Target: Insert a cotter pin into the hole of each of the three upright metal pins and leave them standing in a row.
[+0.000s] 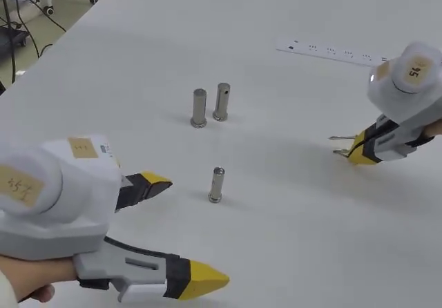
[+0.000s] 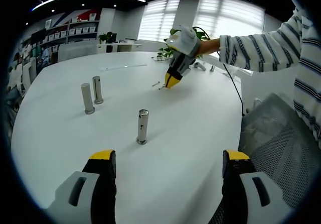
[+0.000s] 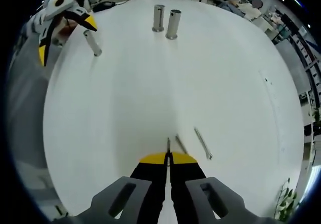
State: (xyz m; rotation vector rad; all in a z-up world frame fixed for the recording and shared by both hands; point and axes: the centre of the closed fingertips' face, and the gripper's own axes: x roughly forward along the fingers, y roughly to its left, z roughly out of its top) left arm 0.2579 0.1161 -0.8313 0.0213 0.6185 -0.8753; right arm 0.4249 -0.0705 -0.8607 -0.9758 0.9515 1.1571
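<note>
Right tool (image 3: 168, 156) pinches a cotter pin (image 3: 168, 144) (mostly hidden between its jaws), while left tool (image 2: 169, 157) gapes.

The left tongs (image 2: 169, 158) stand with their yellow-tipped jaws wide apart over the white surface (image 2: 200, 118). Just ahead, between the jaws and closer to the left one, one metal pin (image 2: 143, 126) stands upright. Further ahead and off to the left stands a pair of pins (image 2: 93, 94), close together. Far ahead, the right tongs (image 2: 172, 80), held on a striped sleeve (image 2: 256, 50), point tip-down at the surface, with a cotter pin (image 2: 156, 85) just beside the tip, too small to tell whether it is held.
</note>
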